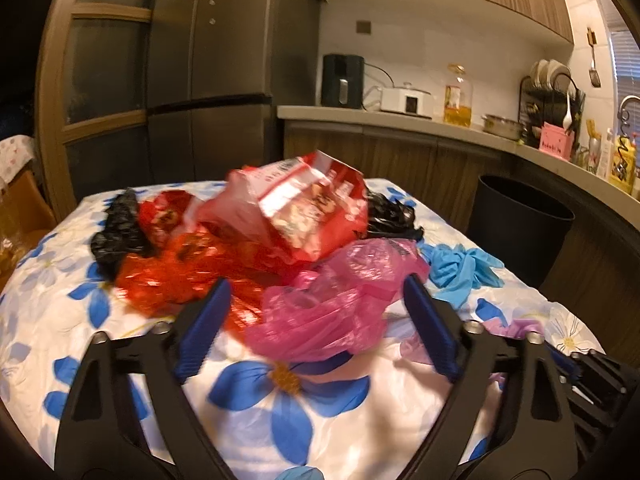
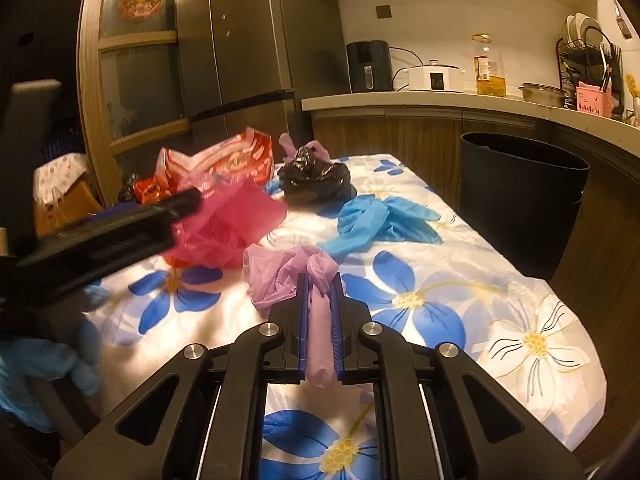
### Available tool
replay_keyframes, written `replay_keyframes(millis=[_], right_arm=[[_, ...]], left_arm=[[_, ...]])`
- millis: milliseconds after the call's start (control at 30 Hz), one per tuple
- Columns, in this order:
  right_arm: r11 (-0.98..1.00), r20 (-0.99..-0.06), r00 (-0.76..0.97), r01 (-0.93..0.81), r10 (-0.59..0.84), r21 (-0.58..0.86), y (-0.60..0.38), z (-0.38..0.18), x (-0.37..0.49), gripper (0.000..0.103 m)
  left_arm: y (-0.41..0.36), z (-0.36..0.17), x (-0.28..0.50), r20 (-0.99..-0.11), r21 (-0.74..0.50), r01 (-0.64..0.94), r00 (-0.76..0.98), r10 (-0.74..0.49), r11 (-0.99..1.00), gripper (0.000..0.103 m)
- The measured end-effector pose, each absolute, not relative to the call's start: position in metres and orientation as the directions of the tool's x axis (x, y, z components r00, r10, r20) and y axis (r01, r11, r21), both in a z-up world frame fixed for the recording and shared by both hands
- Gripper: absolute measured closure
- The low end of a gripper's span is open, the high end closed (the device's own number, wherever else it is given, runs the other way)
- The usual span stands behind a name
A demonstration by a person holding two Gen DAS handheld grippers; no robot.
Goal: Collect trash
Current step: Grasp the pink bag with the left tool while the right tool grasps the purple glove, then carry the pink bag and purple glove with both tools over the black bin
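Note:
Trash lies on a flower-print table: a pink plastic bag, red snack wrappers, black bags, blue gloves and purple gloves. My left gripper is open, its jaws on either side of the pink bag. My right gripper is shut on the purple gloves, low over the table. The left gripper shows blurred in the right wrist view.
A black trash bin stands on the floor past the table's right side, also in the left wrist view. A counter with appliances runs behind it. A fridge and cabinet stand behind the table.

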State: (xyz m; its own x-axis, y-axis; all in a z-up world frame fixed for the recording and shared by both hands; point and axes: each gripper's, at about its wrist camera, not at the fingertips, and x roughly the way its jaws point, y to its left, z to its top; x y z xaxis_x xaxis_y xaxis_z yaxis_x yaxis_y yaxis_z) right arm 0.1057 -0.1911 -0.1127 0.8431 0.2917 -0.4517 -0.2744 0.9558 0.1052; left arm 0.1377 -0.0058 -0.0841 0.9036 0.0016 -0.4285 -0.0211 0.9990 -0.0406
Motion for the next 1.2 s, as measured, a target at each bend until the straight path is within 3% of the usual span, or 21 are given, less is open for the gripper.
replay_keyframes(millis=[167,233,300,733,933,1200], right_arm=[[0.956,-0.448,0.845,-0.271,0.291,0.11,-0.195,-0.11,0.104,0.092],[0.957,-0.445,0.847,-0.27,0.291,0.111,-0.196,-0.109,0.102,0.092],[0.957,-0.439,0.85,-0.268,0.291,0.113,-0.197,-0.106,0.101,0.092],[0.953,-0.38,0.874,-0.27,0.303,0.137,-0.213,-0.074,0.088,0.093],[0.956,-0.323,0.901,-0.251,0.288,0.152,-0.228,-0.049,0.091,0.093],[0.971,-0.238,0.95,-0.163,0.202,0.173,-0.269,-0.013,0.106,0.093]], left_arm=[[-0.013,-0.096,0.151,-0.492,-0.031,0.001,0.871,-0.016,1.0,0.072],[-0.012,-0.099,0.15,-0.501,-0.037,0.002,0.865,-0.021,0.999,0.087],[-0.01,-0.099,0.145,-0.497,-0.053,0.004,0.867,-0.03,0.999,0.093],[-0.005,-0.068,0.075,-0.422,-0.093,0.047,0.903,-0.083,0.995,0.097],[-0.013,-0.033,0.083,-0.36,-0.09,0.047,0.93,-0.076,0.995,0.097],[-0.034,-0.006,0.112,-0.339,-0.106,0.085,0.933,-0.117,0.991,0.097]])
